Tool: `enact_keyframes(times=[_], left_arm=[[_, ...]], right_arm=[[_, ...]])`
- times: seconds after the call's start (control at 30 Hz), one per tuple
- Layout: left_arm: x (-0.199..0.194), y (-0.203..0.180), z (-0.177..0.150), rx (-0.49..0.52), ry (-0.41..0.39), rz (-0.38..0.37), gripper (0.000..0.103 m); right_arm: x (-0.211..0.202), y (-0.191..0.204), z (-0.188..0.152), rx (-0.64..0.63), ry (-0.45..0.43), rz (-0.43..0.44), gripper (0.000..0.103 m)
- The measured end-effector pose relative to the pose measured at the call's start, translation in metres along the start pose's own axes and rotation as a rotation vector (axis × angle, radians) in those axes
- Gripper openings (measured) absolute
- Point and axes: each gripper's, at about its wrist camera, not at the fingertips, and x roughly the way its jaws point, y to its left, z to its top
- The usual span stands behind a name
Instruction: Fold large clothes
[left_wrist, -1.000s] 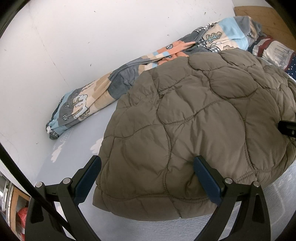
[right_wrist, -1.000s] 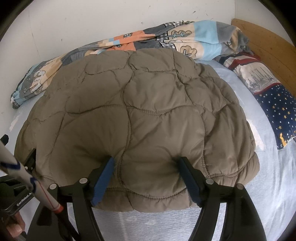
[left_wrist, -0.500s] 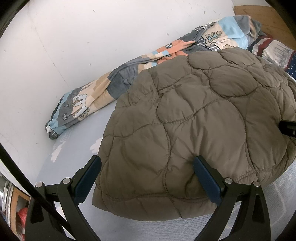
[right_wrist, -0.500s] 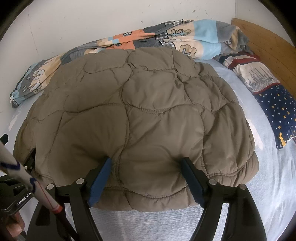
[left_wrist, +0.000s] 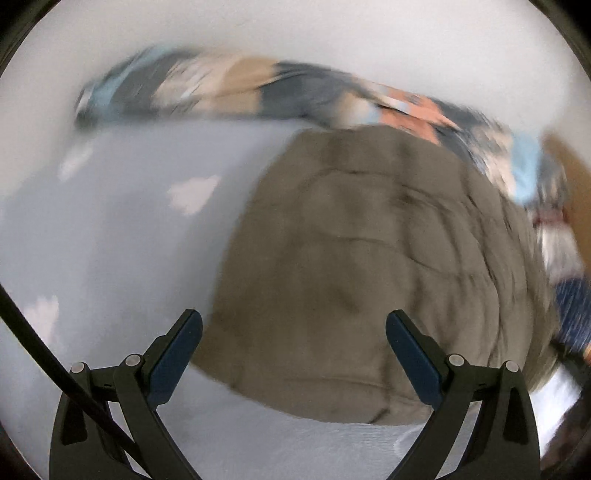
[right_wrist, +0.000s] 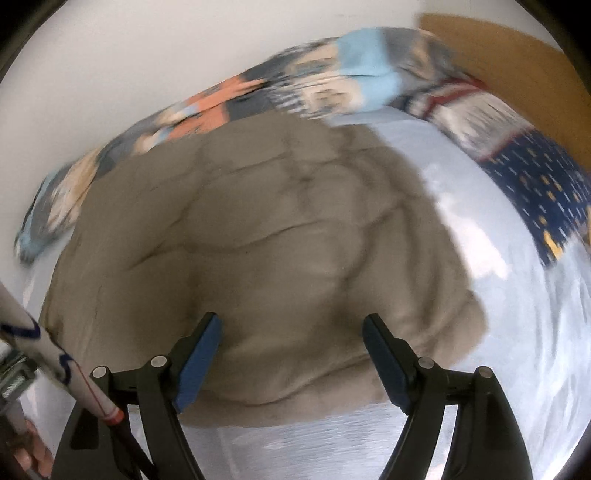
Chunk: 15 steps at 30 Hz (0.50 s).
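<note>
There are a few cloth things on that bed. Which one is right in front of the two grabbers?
The plain olive-brown quilted jacket, bunched on the pale blue sheet. Both open grippers point at it. The patchwork blanket lies behind it by the wall; the starry navy pillow sits off right.

Bright, even light; heavy motion blur

Bare sheet (left_wrist: 122, 236) lies open left of the jacket (left_wrist: 369, 266).

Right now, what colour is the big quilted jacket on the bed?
Olive-brown quilted jacket; clearest in the right wrist view.
</note>
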Motion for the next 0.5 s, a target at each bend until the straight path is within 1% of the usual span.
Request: enact_keyframes(times=[0.07, 0.17, 0.2, 0.27, 0.33, 0.43, 0.5], left_arm=[[0.005, 0.04, 0.002, -0.167, 0.069, -0.06, 0.1], [0.016, 0.085, -0.002, -0.384, 0.156, -0.189, 0.1], [0.019, 0.096, -0.006, -0.439, 0.178, -0.224, 0.1], [0.022, 0.105, -0.012, -0.492, 0.205, -0.261, 0.1], [0.027, 0.107, -0.018, -0.518, 0.23, -0.3, 0.1], [0.034, 0.103, -0.024, -0.546, 0.265, -0.37, 0.1], [0.038, 0.098, -0.031, -0.561, 0.28, -0.401, 0.1]], right_arm=[[-0.004, -0.031, 0.002, 0.117, 0.0, -0.024, 0.083], [-0.005, -0.067, 0.003, 0.249, 0.015, -0.064, 0.084], [-0.006, -0.084, 0.001, 0.307, 0.025, -0.079, 0.084], [-0.004, -0.109, -0.005, 0.408, 0.047, -0.066, 0.085], [-0.001, -0.127, -0.009, 0.491, 0.076, -0.034, 0.085], [0.008, -0.146, -0.019, 0.597, 0.12, 0.054, 0.086], [0.012, -0.154, -0.026, 0.66, 0.139, 0.127, 0.086]])
